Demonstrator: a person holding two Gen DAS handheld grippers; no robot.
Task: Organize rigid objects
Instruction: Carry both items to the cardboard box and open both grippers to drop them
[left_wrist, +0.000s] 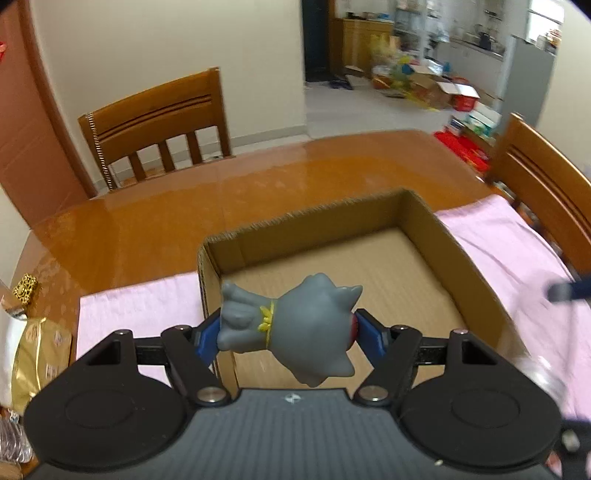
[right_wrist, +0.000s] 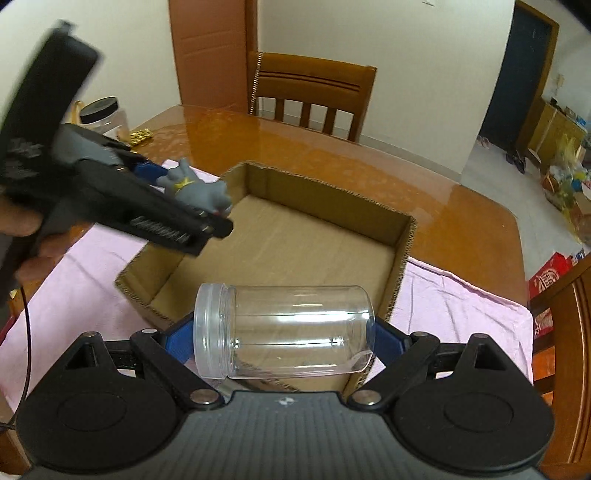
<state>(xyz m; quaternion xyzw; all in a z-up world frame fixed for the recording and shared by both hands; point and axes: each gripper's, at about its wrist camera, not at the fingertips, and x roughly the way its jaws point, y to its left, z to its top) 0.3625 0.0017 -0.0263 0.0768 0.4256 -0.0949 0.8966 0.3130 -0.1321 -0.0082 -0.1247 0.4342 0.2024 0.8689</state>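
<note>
My left gripper (left_wrist: 291, 334) is shut on a grey toy figure (left_wrist: 295, 325) with a yellow collar and holds it above the near left corner of an open cardboard box (left_wrist: 417, 218). In the right wrist view the figure (right_wrist: 199, 188) and left gripper (right_wrist: 184, 192) hang over the box's (right_wrist: 332, 206) left wall. My right gripper (right_wrist: 282, 341) is shut on a clear plastic jar (right_wrist: 284, 328) lying sideways, lid to the left, above the box's near edge. The box interior shows bare cardboard.
The box stands on a pink cloth (left_wrist: 517, 251) on a glossy wooden table (left_wrist: 184, 210). Wooden chairs (left_wrist: 155, 125) stand at the far side and right. Gold packages (left_wrist: 33, 347) lie at the left edge. A black-lidded jar (right_wrist: 103, 114) and gold trinket (right_wrist: 142, 134) sit far left.
</note>
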